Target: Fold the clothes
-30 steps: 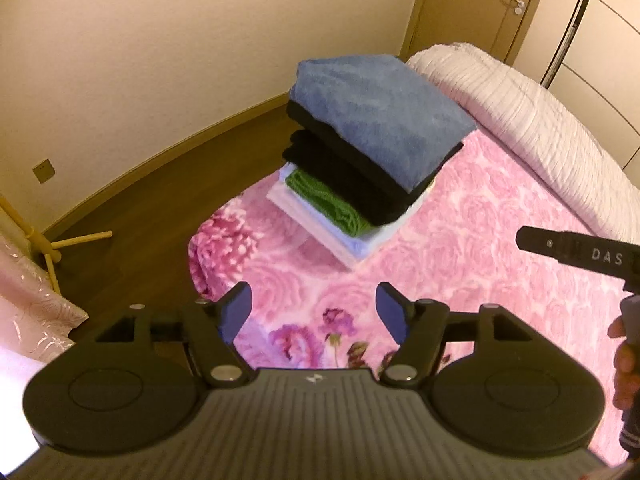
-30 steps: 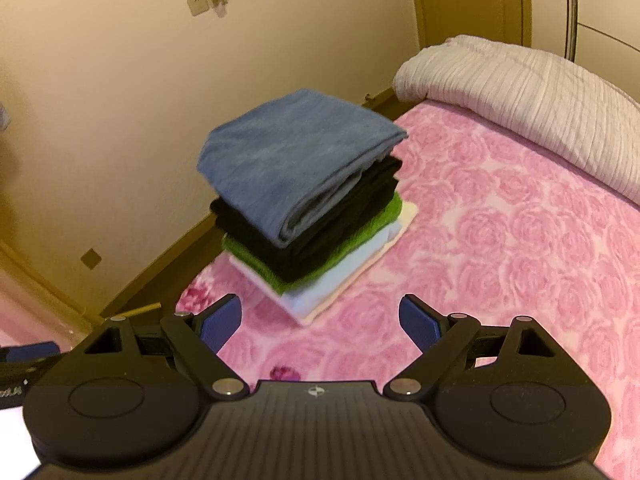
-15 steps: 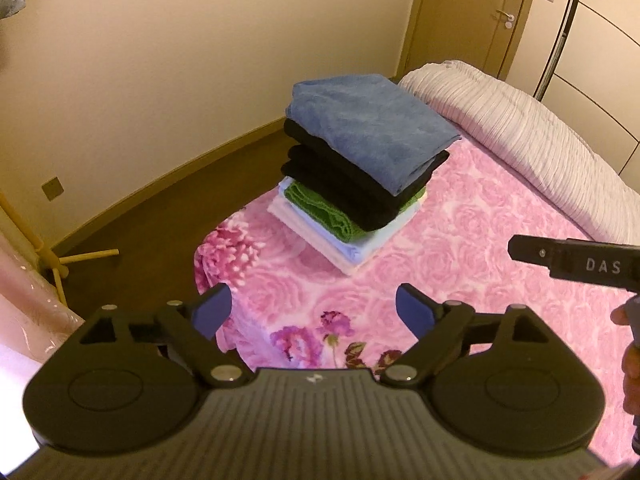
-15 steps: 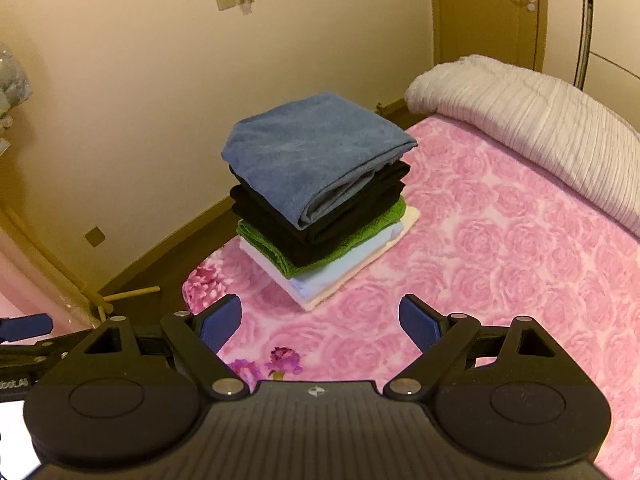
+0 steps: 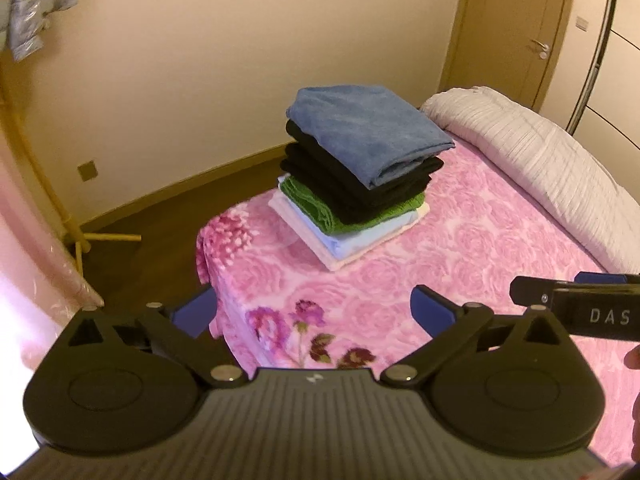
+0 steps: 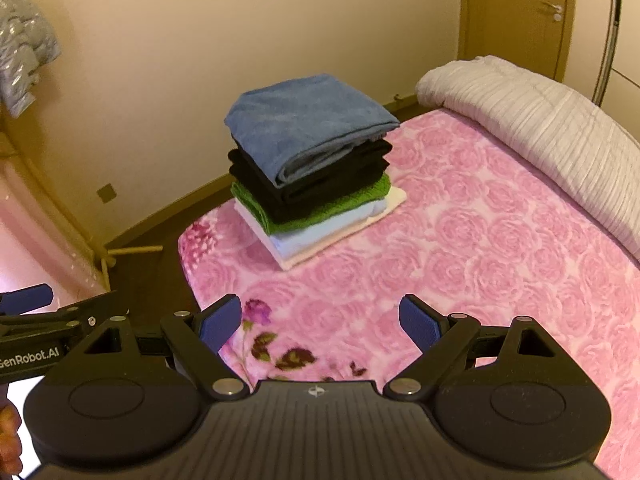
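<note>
A stack of folded clothes (image 5: 360, 176) (image 6: 312, 176) sits near the corner of the bed, on the pink rose blanket (image 5: 460, 248) (image 6: 480, 240). On top lies a blue garment (image 5: 368, 132) (image 6: 308, 128), with black, green, pale blue and white layers under it. My left gripper (image 5: 314, 310) hovers over the bed's near corner, well short of the stack; its jaws are opening with nothing between them. My right gripper (image 6: 320, 322) is open and empty, equally far from the stack. Each gripper shows at the other view's edge.
A rolled white quilt (image 5: 540, 168) (image 6: 540, 120) lies along the bed's far right side. Dark wood floor (image 5: 152, 248) runs between bed and wall. A wooden stand's foot (image 5: 104, 238) rests on the floor at left. A door (image 6: 520, 12) stands behind the bed.
Both grippers have pulled back from the stack, which now looks smaller and farther. The left jaws have spread wider. The stack lies as before.
</note>
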`<state>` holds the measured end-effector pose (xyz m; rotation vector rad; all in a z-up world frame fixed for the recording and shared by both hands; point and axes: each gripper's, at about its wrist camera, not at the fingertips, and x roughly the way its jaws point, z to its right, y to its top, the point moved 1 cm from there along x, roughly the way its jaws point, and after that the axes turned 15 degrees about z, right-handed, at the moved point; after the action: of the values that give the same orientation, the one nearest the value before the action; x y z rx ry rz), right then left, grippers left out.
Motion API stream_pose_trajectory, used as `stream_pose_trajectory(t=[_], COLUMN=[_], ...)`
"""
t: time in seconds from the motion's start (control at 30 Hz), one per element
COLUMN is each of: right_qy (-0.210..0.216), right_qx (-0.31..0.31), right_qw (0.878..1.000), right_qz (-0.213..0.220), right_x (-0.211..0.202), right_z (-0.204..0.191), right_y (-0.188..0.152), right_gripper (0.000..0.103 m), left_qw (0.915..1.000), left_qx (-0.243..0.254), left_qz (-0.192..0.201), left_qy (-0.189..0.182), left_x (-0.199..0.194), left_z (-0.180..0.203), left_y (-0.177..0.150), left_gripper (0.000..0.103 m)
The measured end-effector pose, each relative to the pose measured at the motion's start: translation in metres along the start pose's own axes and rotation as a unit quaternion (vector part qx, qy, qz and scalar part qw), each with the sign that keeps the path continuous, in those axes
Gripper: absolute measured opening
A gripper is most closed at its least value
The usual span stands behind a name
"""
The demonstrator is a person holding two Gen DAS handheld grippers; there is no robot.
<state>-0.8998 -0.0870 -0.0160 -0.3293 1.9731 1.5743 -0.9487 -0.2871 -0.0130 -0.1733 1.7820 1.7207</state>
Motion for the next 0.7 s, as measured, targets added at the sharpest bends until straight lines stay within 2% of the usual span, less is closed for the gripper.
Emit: stream_pose_trajectory(t=[0.37, 0.7], right_qy=[0.041, 0.068], right_qx=[-0.014, -0.031], right_qw=[0.999, 0.997], right_qz=[-0.006, -0.002], right_x=[-0.027, -0.038], right_z=[0.038, 0.053], right_y=[-0.016, -0.02], right_gripper=[0.089, 0.089], left_qw=[0.9986, 0.9963], left_qx=[-0.03, -0.038], left_qz=[-0.017, -0.009], left_qy=[0.04, 0.076], left_x=[-0.038, -0.05], left_z=[0.032, 0.048], left_y=[-0.036, -0.045], left_gripper=[0.102, 0.102])
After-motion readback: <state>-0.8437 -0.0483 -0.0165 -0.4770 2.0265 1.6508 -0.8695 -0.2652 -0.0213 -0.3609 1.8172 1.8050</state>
